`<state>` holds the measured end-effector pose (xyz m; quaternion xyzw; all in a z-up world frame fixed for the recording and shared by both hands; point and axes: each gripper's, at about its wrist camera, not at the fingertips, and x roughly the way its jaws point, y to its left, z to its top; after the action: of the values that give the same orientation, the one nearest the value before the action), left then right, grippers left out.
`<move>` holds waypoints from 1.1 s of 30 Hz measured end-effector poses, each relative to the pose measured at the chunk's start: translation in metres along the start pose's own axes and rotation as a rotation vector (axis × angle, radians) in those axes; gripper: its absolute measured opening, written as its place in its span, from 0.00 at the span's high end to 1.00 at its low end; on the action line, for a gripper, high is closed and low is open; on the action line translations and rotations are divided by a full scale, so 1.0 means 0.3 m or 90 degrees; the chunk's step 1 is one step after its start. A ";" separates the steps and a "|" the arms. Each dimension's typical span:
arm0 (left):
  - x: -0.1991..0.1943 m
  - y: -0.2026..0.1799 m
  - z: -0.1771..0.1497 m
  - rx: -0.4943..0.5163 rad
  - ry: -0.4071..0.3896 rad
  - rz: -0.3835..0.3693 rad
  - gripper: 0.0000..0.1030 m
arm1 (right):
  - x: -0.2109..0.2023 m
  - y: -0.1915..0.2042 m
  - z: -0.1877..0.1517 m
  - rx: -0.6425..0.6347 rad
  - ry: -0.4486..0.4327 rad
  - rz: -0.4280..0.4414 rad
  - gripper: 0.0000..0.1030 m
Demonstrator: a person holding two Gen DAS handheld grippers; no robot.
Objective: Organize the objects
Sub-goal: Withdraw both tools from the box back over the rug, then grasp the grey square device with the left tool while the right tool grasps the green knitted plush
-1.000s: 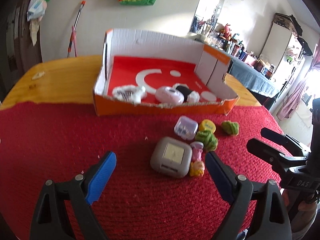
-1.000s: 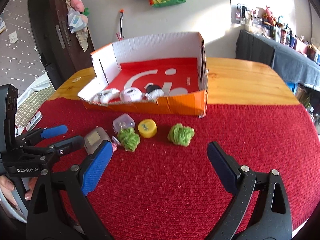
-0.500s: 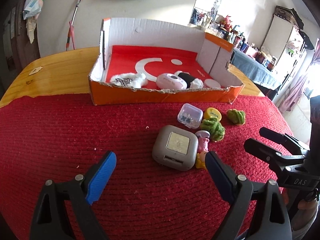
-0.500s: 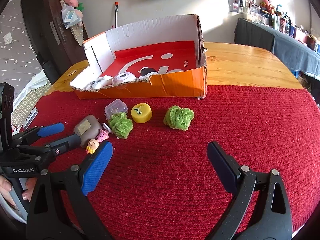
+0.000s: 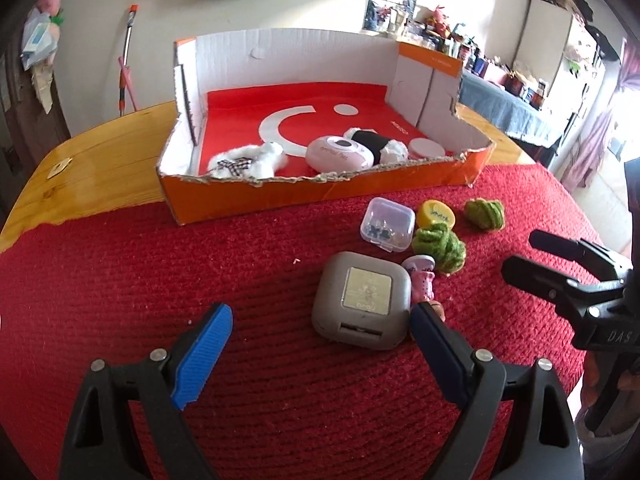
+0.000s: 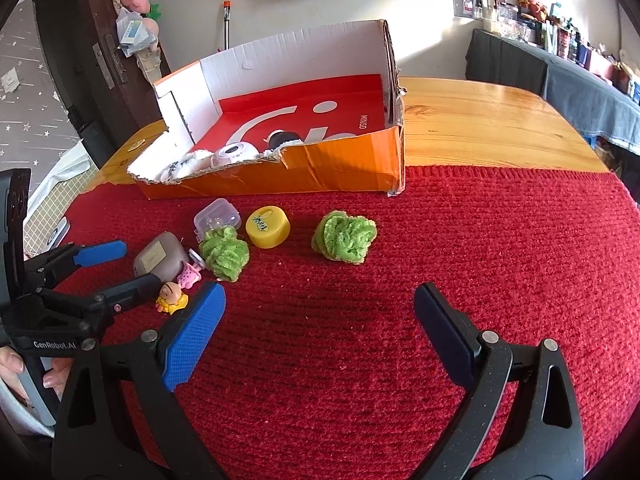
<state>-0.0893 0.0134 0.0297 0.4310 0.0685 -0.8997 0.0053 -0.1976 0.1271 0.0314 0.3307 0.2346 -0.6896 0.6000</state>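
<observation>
Both grippers, left (image 5: 320, 332) and right (image 6: 318, 310), hover with fingers wide and empty over open red mat (image 6: 460, 248); trinkets cluster beside the grey case (image 5: 362, 300), near the cardboard box's (image 5: 320, 194) torn front edge.

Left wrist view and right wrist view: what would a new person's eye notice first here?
First, the open orange cardboard box with its red floor, at the far edge of the red woven mat. Then the cluster before it: a grey rounded square case, a yellow round tub and two fuzzy green yarn bundles. The left gripper hangs open beside the case.
</observation>
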 end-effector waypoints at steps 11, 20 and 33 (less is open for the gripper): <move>0.041 -0.021 0.006 0.062 0.026 0.018 0.08 | 0.019 -0.021 0.010 0.005 0.010 0.001 0.06; 0.053 -0.025 0.010 0.065 0.048 0.006 0.00 | 0.047 -0.026 0.026 -0.020 0.025 -0.015 0.06; 0.025 0.000 0.027 0.014 0.018 0.022 0.00 | 0.078 -0.040 0.066 -0.051 0.044 -0.017 0.06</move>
<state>-0.1003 0.0127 0.0289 0.4446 0.0517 -0.8941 0.0149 -0.2142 0.0992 0.0264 0.3267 0.2873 -0.6758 0.5950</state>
